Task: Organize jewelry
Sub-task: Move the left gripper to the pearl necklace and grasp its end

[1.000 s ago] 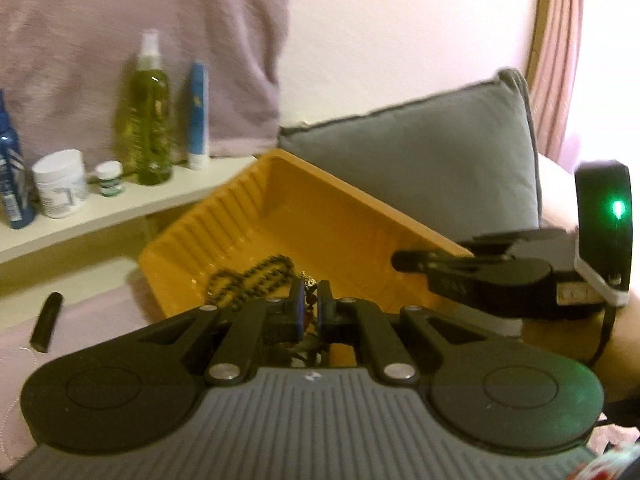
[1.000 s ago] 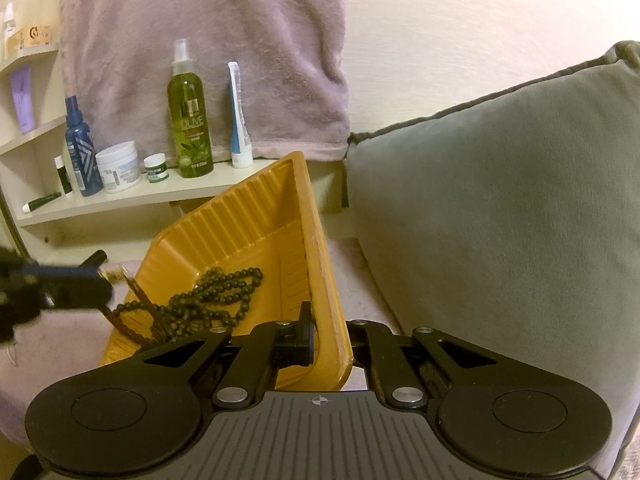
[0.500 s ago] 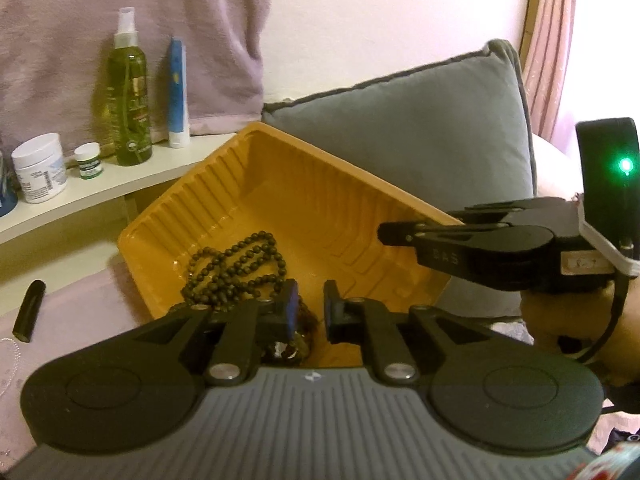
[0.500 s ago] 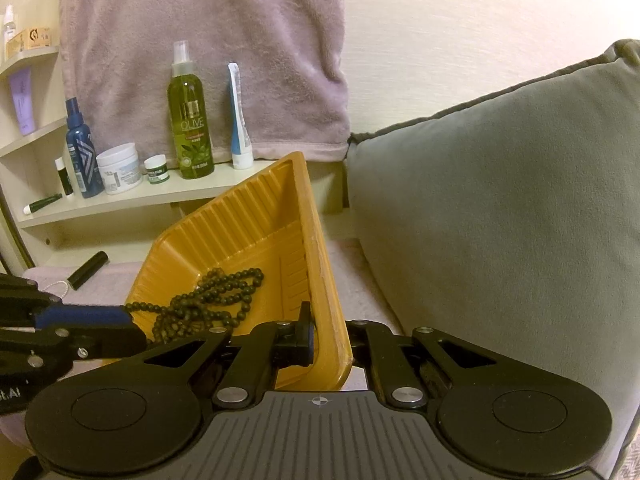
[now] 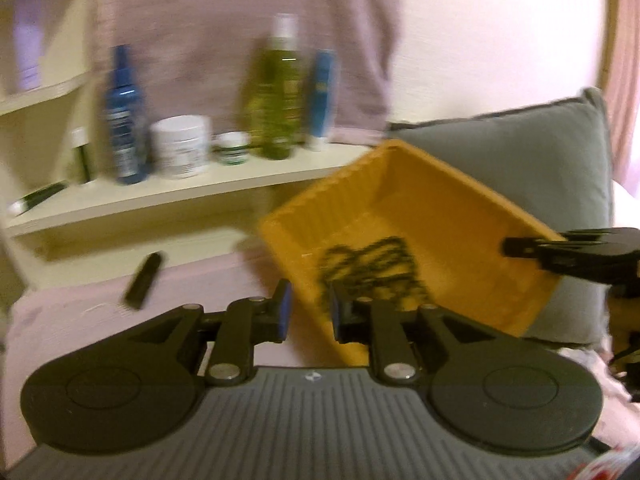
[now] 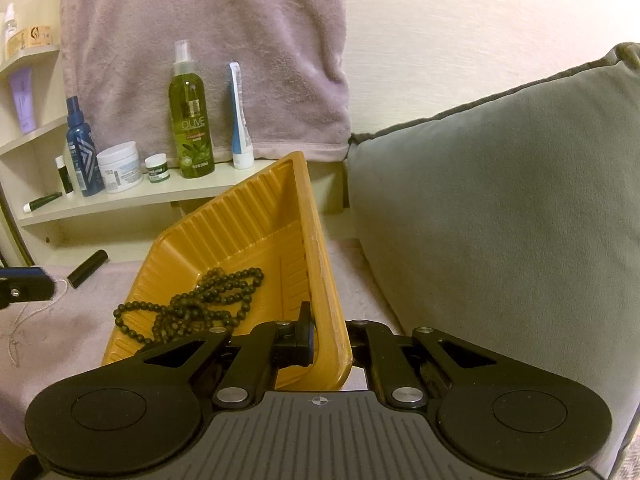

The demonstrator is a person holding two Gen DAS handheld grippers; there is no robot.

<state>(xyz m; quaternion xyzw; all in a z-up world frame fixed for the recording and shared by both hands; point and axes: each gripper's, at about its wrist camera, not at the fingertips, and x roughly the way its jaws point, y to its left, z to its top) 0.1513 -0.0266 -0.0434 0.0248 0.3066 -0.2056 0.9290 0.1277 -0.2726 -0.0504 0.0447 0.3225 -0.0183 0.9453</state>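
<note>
Two grippers working: your right gripper [image 6: 330,340] clamps the tray [image 6: 320,264] rim, so hold it steady. Left gripper [image 5: 307,312] gapes empty; thin chain [image 6: 24,320] waits at nine o'clock.

Likely a home: toiletries shelf [image 6: 120,200], cushion [image 6: 500,200].

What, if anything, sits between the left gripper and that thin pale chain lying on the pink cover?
Nothing visible does. In the right wrist view the left gripper hangs open just beside the thin chain, with only bare pink cover around it. The black tube lies farther back.
</note>
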